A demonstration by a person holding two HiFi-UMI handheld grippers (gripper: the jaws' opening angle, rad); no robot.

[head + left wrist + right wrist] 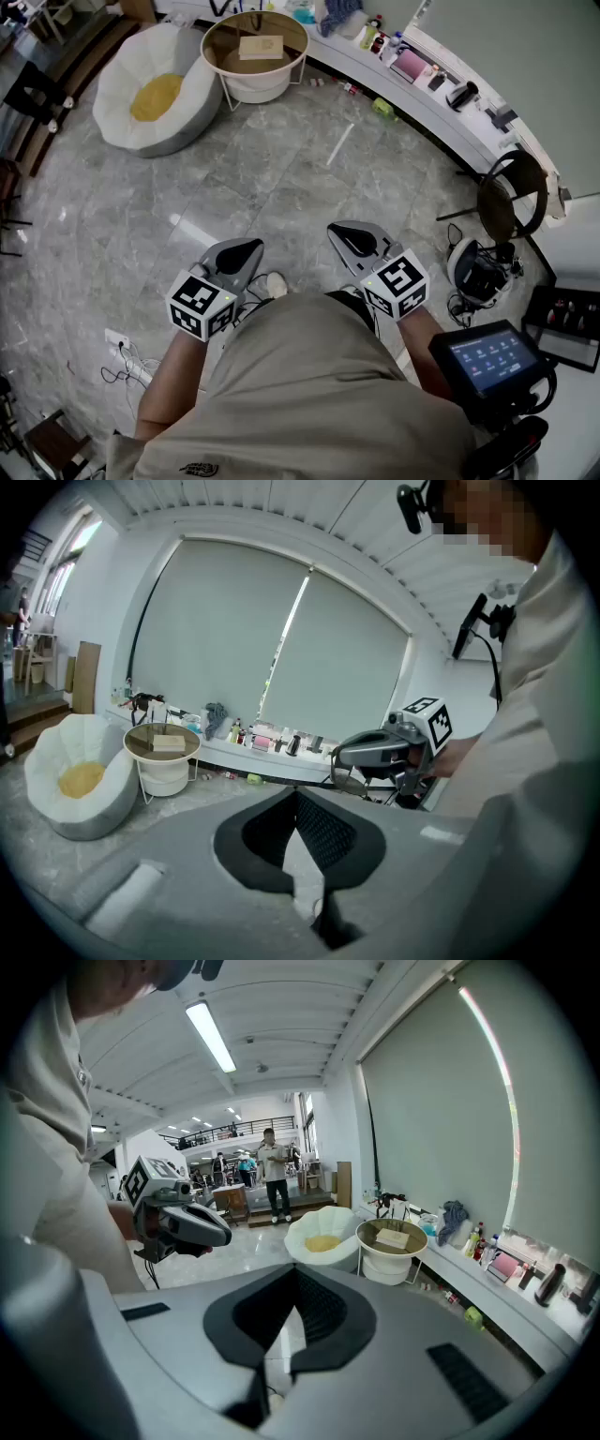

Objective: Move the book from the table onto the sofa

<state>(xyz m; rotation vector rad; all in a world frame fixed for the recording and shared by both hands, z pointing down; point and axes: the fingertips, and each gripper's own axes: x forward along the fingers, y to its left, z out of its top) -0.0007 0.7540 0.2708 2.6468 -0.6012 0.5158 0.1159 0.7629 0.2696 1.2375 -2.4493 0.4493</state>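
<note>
A tan book [261,47] lies flat on a small round glass-topped table [220,42] at the far side of the room. Left of the table stands the white petal-shaped sofa [122,66] with a yellow cushion. Both grippers hang over the grey floor in front of me, well short of the table. My left gripper [246,248] and my right gripper [345,233] are shut, with nothing between their fingers. The left gripper view shows the book [169,743], the sofa [66,803] and the right gripper [373,752]. The right gripper view shows the book [392,1237], the sofa [323,1227] and the left gripper [183,1223].
A long curved white counter [441,98] with bottles and small items runs along the right wall. A black round chair [511,192] and a headset with cables [478,272] stand at the right. A screen [492,359] sits by my right arm. People [274,1174] stand far off.
</note>
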